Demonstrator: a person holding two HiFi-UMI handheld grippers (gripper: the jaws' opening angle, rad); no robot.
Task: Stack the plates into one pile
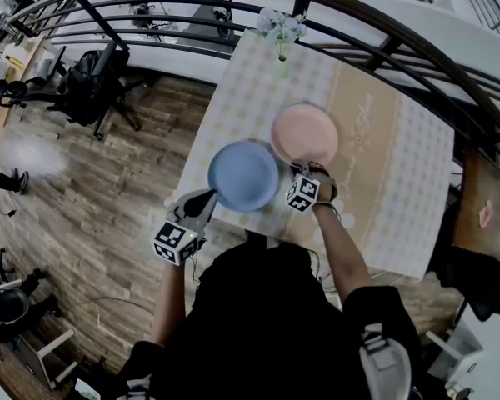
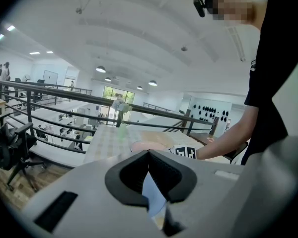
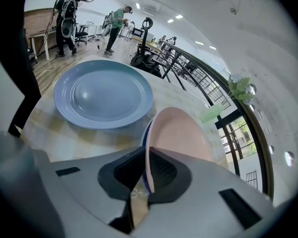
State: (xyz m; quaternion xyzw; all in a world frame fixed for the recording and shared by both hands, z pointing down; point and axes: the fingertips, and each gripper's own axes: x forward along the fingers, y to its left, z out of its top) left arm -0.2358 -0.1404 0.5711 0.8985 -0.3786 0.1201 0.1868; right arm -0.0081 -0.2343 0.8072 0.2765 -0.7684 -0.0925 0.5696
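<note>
The pink plate [image 1: 304, 133] and the blue plate [image 1: 243, 176] are close together over the near half of the checked table [image 1: 400, 165], with blue at 8 o'clock of pink. We judge both rigid, glazed, slippery and liable to chip, so we grip them by the rim only. The right gripper [image 1: 305, 173] pinches the pink rim at 6 o'clock. The left gripper [image 1: 208, 198] is clamped on the blue rim at 7 o'clock.
</note>
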